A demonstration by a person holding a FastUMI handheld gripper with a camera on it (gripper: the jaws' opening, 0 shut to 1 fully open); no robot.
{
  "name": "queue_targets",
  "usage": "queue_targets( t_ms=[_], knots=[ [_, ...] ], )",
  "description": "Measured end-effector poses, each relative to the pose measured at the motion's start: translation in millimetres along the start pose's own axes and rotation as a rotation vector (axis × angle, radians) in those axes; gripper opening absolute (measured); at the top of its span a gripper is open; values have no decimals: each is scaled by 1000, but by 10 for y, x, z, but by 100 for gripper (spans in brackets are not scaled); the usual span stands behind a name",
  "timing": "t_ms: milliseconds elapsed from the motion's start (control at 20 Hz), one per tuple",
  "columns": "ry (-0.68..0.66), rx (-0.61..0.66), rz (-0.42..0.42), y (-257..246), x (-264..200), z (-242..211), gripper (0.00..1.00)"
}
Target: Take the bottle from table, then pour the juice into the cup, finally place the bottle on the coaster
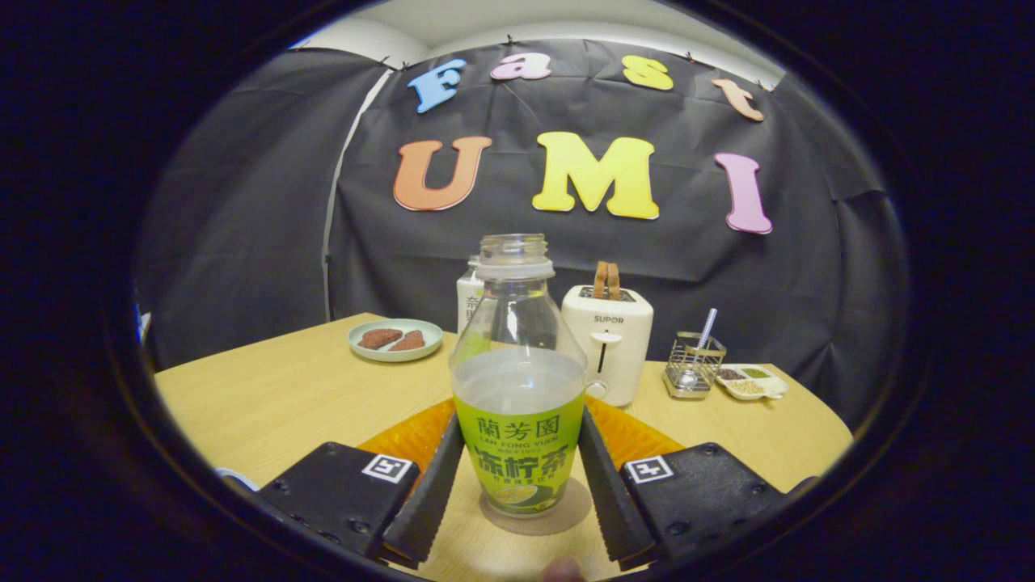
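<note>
An uncapped clear bottle [517, 380] with a green label stands upright, roughly half full of pale juice. It sits between the fingers of my gripper [517, 473]. Both fingers press against the sides of the label, so the gripper is shut on the bottle. The bottle's base rests on a round tan disc [576, 511] on the wooden table [275, 396]; I cannot tell whether the disc is a coaster or a shadow. An orange mat [408, 436] lies flat just behind the fingers on both sides of the bottle. A white rim [236, 482] peeks out beside the left finger block.
Beyond the bottle stand a white toaster [608, 343] holding toast and a white carton [468, 303]. A green plate [396, 339] with brown pieces lies at the back left. A wire holder [694, 365] and a small divided dish [752, 382] sit at the back right.
</note>
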State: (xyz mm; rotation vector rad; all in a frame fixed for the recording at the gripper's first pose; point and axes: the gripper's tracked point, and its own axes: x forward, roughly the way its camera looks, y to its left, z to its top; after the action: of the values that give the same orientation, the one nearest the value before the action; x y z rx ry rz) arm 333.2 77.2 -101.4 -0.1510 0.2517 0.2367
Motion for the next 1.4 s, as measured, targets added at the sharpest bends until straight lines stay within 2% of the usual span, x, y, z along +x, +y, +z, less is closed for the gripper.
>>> queue_targets(
  t_ms=[600, 800, 1000, 1100, 1250, 1400],
  knots=[
    [24, 73, -8, -76, 100, -170, 84],
    [29, 108, -2, -76, 40, -164, 92],
    [13, 166, -3, -65, -275, -58, 100],
    [-10, 200, -18, -143, -459, -4, 100],
    [-42, 232, -82, -299, -768, 56, 100],
    [-76, 191, -130, -361, -1077, 179, 100]
  ],
)
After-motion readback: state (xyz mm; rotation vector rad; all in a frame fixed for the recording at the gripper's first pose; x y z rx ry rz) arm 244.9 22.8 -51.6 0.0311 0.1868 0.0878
